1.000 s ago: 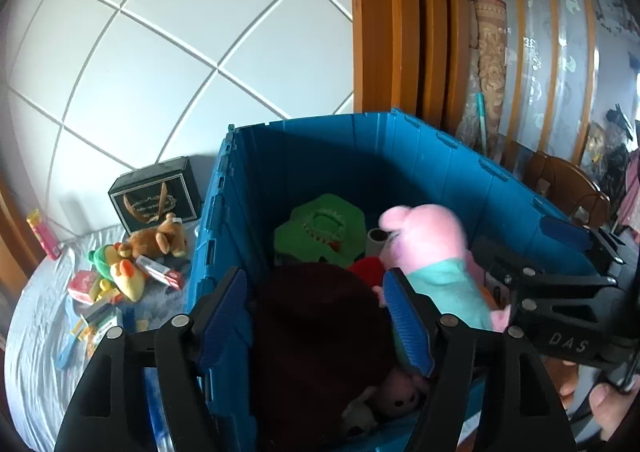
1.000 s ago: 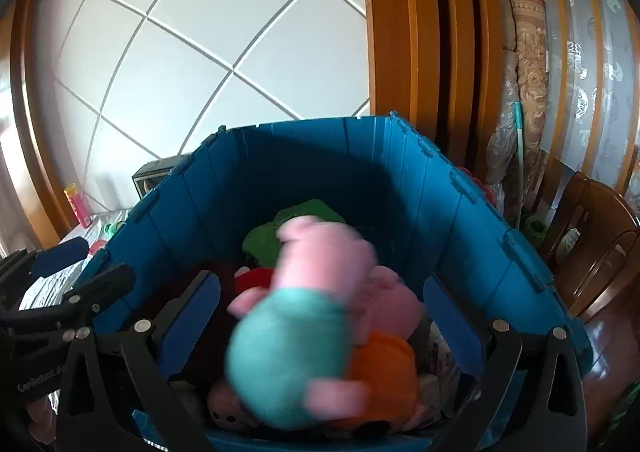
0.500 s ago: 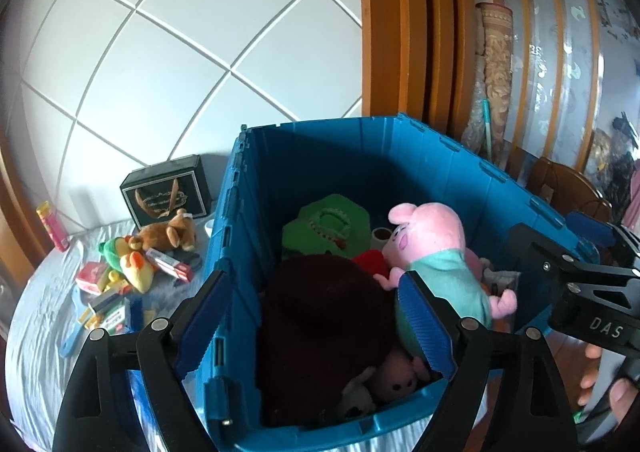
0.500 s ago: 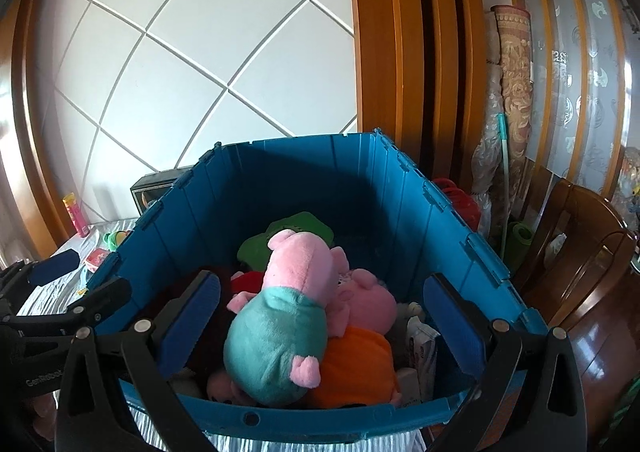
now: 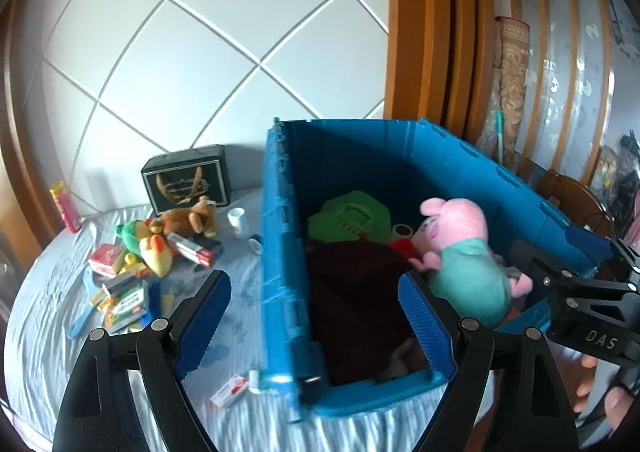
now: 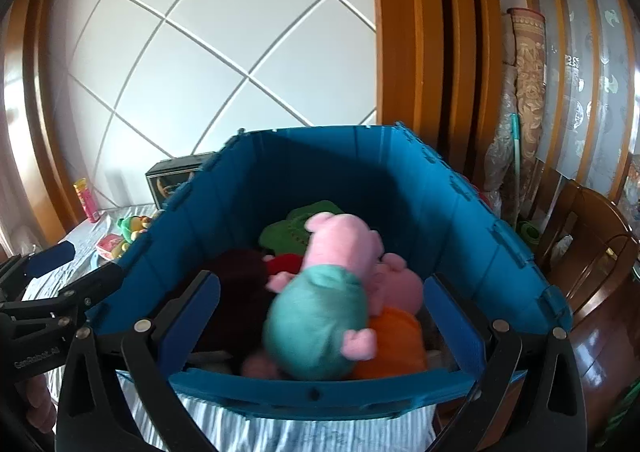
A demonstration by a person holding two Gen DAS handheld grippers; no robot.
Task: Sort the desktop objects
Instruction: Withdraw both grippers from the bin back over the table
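- Backing both grippers away from the blue crate [image 5: 280,252], we are now seeing far more of the cloth-covered table [image 5: 48,332] than a second ago, when the crate filled both views.
- We are holding the left gripper [image 5: 316,316] with its jaws spread wide; they have just been opening further, and nothing is pressed between the pads. The crate's near left wall is standing in the gap between them, untouched.
- We are keeping the right gripper [image 6: 320,316] wide open too, with nothing clamped; the pig plush [image 6: 320,292] in the teal shirt is merely appearing between the jaws, lying down inside the crate.
- That plush is resting on top of the other toys (an orange one [image 6: 392,344] and a second pink one beneath it), just beyond the right jaw of the left gripper. A second ago it was a blur close to the pads; now it is settled, so we are judging this drop finished.
- Beyond the left jaw of the left gripper, well apart from it, the unsorted heap is waiting: a brown plush [image 5: 192,216], a green and yellow toy [image 5: 148,244], small cartons [image 5: 124,300], a white cup [image 5: 239,222], and a loose packet [image 5: 228,392] lying nearer, below the left pad.
- We are reading the task as partly done; the next reach is probably heading toward that heap, and the open left jaws are suiting it.
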